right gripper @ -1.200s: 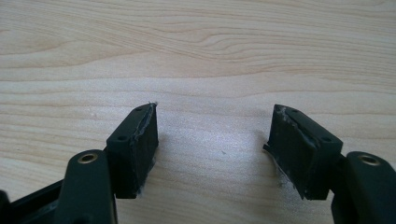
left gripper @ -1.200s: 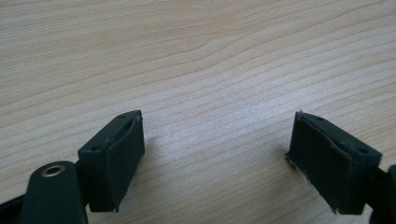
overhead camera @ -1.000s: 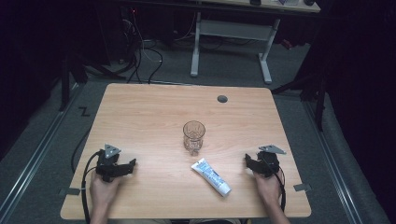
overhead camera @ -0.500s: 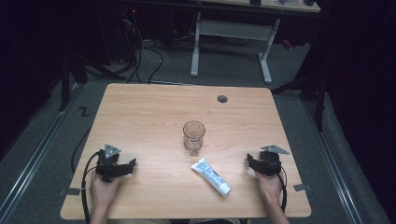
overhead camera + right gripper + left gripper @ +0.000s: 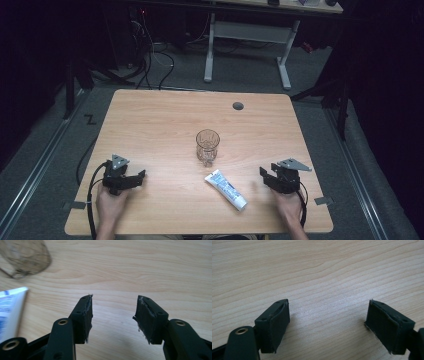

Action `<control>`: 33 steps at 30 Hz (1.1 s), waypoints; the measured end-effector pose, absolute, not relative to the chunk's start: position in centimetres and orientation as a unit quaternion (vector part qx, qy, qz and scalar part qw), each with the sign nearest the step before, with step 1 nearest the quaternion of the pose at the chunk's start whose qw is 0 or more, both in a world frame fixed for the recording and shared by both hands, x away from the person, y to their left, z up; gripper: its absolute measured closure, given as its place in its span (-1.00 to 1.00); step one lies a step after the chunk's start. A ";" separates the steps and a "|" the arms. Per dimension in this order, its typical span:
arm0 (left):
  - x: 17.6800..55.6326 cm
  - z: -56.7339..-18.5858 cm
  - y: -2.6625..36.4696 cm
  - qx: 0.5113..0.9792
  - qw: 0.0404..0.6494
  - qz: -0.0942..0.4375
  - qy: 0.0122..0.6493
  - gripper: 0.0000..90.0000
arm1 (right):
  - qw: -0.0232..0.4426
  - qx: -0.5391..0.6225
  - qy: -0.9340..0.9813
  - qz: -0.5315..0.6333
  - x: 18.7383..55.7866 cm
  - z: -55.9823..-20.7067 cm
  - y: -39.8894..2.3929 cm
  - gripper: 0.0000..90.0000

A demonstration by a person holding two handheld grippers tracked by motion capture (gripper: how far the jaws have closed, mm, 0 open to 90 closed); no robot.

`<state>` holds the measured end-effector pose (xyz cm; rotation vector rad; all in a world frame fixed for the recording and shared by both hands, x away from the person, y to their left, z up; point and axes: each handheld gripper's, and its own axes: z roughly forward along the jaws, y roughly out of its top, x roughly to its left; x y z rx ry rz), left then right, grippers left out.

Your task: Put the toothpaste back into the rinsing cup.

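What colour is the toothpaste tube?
The toothpaste tube is white with blue print, clearest in the high view.

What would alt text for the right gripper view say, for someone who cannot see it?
Two black jaws of the right gripper stand apart with nothing between them, having just been closing, above a pale wooden table. A white and blue tube lies at the left edge, and a clear glass stands blurred at the top left.

text: none legible | tube (image 5: pixel 226 188): blue print, too small to read | floor mark (image 5: pixel 90 119): Z-shaped
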<state>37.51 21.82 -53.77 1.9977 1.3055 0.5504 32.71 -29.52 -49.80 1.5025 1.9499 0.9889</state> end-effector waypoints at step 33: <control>37.5 -53.8 21.8 0.766 0.340 0.212 0.503 -0.55 | 0.128 0.413 0.843 0.320 33.2 -47.5 -18.6 -0.07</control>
